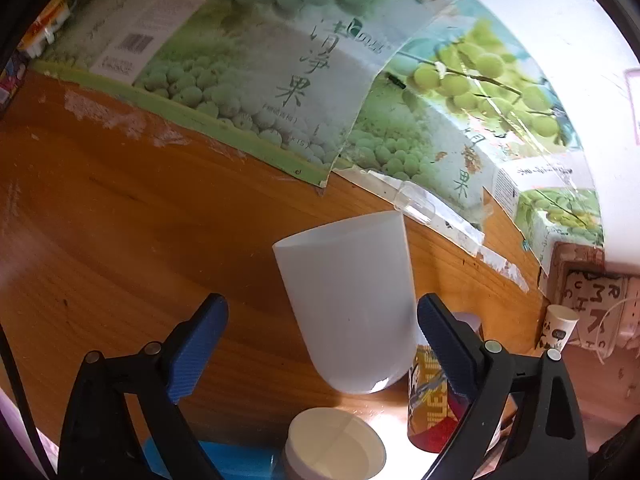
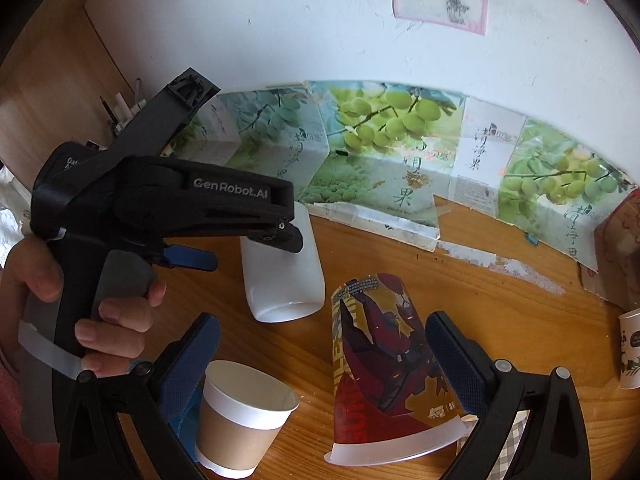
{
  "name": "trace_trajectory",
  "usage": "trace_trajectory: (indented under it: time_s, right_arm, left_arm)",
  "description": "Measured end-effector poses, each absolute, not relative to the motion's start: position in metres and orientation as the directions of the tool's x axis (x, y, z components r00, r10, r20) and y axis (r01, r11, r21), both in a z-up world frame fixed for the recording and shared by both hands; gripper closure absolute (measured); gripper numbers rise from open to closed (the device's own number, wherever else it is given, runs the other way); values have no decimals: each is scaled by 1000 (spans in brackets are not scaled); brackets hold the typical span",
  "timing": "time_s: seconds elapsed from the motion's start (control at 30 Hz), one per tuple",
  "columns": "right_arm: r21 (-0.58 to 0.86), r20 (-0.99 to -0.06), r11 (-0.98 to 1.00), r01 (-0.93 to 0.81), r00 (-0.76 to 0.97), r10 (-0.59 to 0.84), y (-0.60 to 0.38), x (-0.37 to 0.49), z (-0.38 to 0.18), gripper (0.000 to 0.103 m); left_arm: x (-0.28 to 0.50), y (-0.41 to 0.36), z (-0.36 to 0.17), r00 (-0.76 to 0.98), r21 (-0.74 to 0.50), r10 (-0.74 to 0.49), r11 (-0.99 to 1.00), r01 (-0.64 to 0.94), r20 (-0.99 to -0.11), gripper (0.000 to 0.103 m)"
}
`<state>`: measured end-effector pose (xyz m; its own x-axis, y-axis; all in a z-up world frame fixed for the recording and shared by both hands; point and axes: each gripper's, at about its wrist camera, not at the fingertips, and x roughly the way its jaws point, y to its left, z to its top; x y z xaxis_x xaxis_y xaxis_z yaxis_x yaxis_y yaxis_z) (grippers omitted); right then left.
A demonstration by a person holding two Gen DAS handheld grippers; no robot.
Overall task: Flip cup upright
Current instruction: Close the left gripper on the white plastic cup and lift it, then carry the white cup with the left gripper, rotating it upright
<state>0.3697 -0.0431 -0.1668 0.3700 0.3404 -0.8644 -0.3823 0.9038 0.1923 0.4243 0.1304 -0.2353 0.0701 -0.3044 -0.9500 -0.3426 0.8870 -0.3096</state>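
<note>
A frosted white cup [image 1: 348,300] stands upright on the wooden table, its open rim up; it also shows in the right wrist view [image 2: 282,280]. My left gripper [image 1: 320,328] is open with its blue pads on either side of the cup, not touching it. A red and yellow printed cup [image 2: 384,364] stands upside down, rim on the table. My right gripper [image 2: 324,356] is open, with its right pad close beside that printed cup. The left gripper's body [image 2: 168,204] shows in the right wrist view, held by a hand.
A brown-sleeved paper cup [image 2: 240,420] stands upright in front. A small white printed cup [image 2: 630,352] is at the right edge. Grape-printed cardboard [image 2: 380,160] lines the wall behind the table [image 1: 120,220]. A blue item [image 1: 224,460] lies at the front.
</note>
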Motion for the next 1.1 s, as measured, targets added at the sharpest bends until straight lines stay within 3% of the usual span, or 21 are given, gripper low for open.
trace_trajectory:
  time_s: [0.17, 0.5, 0.83, 1.1]
  right_arm:
    - [188, -869, 891, -412, 352, 347, -39, 371, -171, 0]
    - [164, -873, 908, -384, 372, 316, -43, 370, -169, 0]
    - [159, -868, 919, -361, 391, 304, -46, 367, -162, 0]
    - [150, -846, 920, -363, 434, 309, -48, 353, -146, 0]
  left_arm:
    - [428, 131, -245, 45, -342, -352, 862, -374, -935, 10]
    - [436, 106, -251, 18, -326, -336, 896, -301, -942, 35]
    - [435, 101, -248, 11, -339, -349, 903, -263, -937, 35]
    - [422, 104, -215, 71, -341, -334, 916, -213, -940, 35]
